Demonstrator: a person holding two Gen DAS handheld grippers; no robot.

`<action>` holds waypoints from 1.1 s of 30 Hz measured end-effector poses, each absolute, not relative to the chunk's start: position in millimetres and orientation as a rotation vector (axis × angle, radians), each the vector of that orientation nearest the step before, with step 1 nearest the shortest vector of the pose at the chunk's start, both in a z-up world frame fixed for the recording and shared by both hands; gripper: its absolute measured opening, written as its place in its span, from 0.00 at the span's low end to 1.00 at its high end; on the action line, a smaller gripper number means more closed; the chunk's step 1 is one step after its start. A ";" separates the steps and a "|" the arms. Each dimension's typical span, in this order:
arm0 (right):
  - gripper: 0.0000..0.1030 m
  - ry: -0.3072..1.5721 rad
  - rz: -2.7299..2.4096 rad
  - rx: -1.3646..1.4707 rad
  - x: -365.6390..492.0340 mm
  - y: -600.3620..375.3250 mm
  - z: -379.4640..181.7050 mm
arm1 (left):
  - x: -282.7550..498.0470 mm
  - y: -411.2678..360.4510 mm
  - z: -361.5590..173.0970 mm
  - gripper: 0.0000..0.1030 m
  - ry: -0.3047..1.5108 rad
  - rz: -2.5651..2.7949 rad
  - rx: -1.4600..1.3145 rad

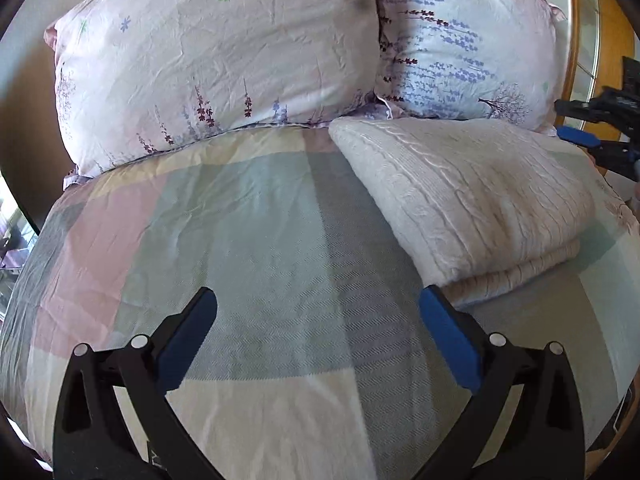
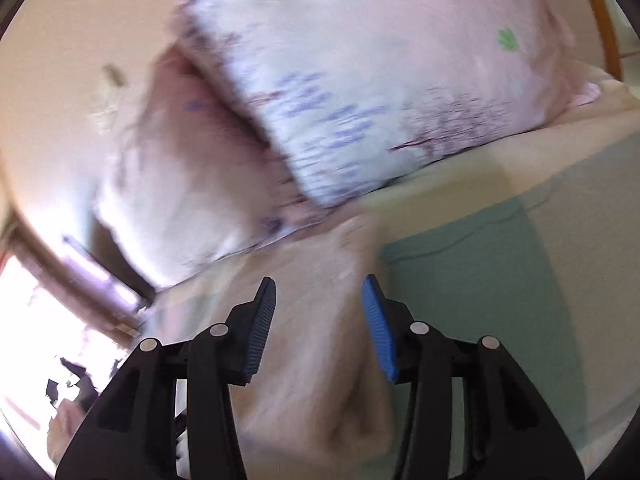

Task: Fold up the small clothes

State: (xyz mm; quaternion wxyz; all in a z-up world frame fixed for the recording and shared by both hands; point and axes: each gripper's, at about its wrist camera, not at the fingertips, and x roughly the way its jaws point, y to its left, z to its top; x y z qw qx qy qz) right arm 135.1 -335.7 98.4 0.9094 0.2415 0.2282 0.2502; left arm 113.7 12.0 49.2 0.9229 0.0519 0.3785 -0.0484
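Observation:
A cream cable-knit sweater (image 1: 472, 200) lies folded in a thick stack on the checked bedspread (image 1: 256, 240), at the right. My left gripper (image 1: 318, 304) is wide open and empty, low over the bedspread, its right finger (image 1: 448, 336) just beside the sweater's near left corner. My right gripper (image 1: 580, 128) shows at the far right edge of the left wrist view, beyond the sweater. In the blurred right wrist view the right gripper (image 2: 319, 292) is open and empty, above the cream sweater (image 2: 312, 360).
Two floral pillows (image 1: 216, 60) (image 1: 460, 40) lean at the head of the bed behind the sweater; they also show in the right wrist view (image 2: 380, 92). A wooden bed frame (image 1: 576, 32) runs at the right. A window (image 2: 36, 300) is at the left.

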 end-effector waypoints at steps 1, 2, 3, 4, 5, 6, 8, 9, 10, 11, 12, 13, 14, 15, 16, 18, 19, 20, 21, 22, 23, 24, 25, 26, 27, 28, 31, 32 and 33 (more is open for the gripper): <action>0.46 0.488 0.577 0.490 128.6 -327.1 94.6 | 112.1 11.1 49.8 0.98 0.779 -0.101 0.105; 0.46 0.516 0.614 0.477 131.3 -312.2 86.4 | 111.2 9.9 50.2 0.98 0.788 -0.109 0.095; 0.50 0.558 0.623 0.457 131.1 -301.7 76.5 | 110.5 8.5 50.4 0.98 0.798 -0.119 0.087; 0.52 0.628 0.560 0.417 137.7 -291.7 60.3 | 110.6 6.2 49.8 0.98 0.809 -0.128 0.080; 0.51 0.667 0.509 0.386 144.2 -287.6 47.8 | 110.7 2.9 48.6 0.98 0.820 -0.127 0.080; 0.50 0.623 0.501 0.374 142.8 -288.3 44.5 | 110.3 -0.2 47.2 0.98 0.828 -0.122 0.086; 0.50 0.622 0.477 0.385 133.4 -290.5 49.4 | 108.7 -9.0 43.7 0.98 0.857 -0.103 0.119; 0.54 0.598 0.469 0.393 120.7 -292.7 53.2 | 107.4 -12.1 42.2 0.98 0.866 -0.101 0.131; 0.59 0.548 0.454 0.371 102.0 -293.8 57.8 | 105.3 -15.2 41.0 0.98 0.872 -0.099 0.137; 0.74 0.509 0.416 0.338 88.8 -291.5 59.0 | 103.7 -17.0 39.9 0.98 0.875 -0.095 0.137; 0.82 0.485 0.377 0.311 83.4 -289.0 59.6 | 101.5 -19.8 38.1 0.98 0.881 -0.094 0.134; 0.82 0.468 0.341 0.274 69.5 -287.8 56.8 | 100.4 -22.2 36.0 0.98 0.891 -0.096 0.130; 0.82 0.471 0.306 0.233 59.6 -283.3 51.1 | 99.7 -25.8 32.5 0.98 0.909 -0.100 0.128; 0.82 0.484 0.269 0.200 57.3 -279.3 45.1 | 99.5 -28.5 29.5 0.98 0.924 -0.102 0.129; 0.82 0.510 0.227 0.158 52.5 -272.7 35.8 | 99.3 -31.0 26.3 0.98 0.937 -0.104 0.129; 0.82 0.565 0.179 0.096 60.0 -259.4 17.5 | 97.9 -34.3 20.9 0.98 0.946 -0.095 0.123; 0.82 0.583 0.166 0.078 64.6 -253.2 12.6 | 96.6 -34.1 20.5 0.98 0.939 -0.084 0.117; 0.82 0.599 0.157 0.057 69.9 -246.4 7.0 | 96.3 -33.9 20.3 0.98 0.941 -0.082 0.111; 0.83 0.612 0.154 0.040 72.2 -241.1 2.5 | 96.3 -33.6 20.3 0.98 0.942 -0.083 0.108; 0.84 0.626 0.150 0.024 70.2 -237.7 -1.2 | 96.3 -32.4 19.7 0.98 0.942 -0.088 0.100; 0.87 0.618 0.137 0.000 68.9 -233.4 -3.0 | 96.2 -31.7 19.7 0.98 0.943 -0.091 0.094; 0.91 0.620 0.127 -0.025 67.7 -229.2 -2.3 | 96.1 -31.1 19.4 0.98 0.946 -0.094 0.092; 0.92 0.625 0.117 -0.050 67.9 -225.6 -4.7 | 96.1 -31.2 19.5 0.98 0.945 -0.095 0.095; 0.92 0.619 0.109 -0.061 65.7 -223.5 -4.1 | 95.8 -31.2 19.6 0.98 0.945 -0.096 0.094; 0.94 0.622 0.103 -0.058 64.1 -224.3 -3.7 | 96.0 -31.3 19.6 0.98 0.946 -0.096 0.093; 0.94 0.629 0.102 -0.044 63.6 -225.8 -3.2 | 95.7 -31.6 19.5 0.98 0.947 -0.097 0.093; 0.97 0.634 0.095 -0.049 65.4 -225.8 -5.0 | 95.6 -31.7 19.4 0.98 0.947 -0.101 0.095; 0.98 0.636 0.089 -0.047 65.0 -224.2 -4.9 | 95.4 -31.6 19.4 0.98 0.947 -0.102 0.095; 0.99 0.639 0.086 -0.045 65.2 -225.0 -5.1 | 95.7 -31.4 19.3 0.98 0.947 -0.100 0.094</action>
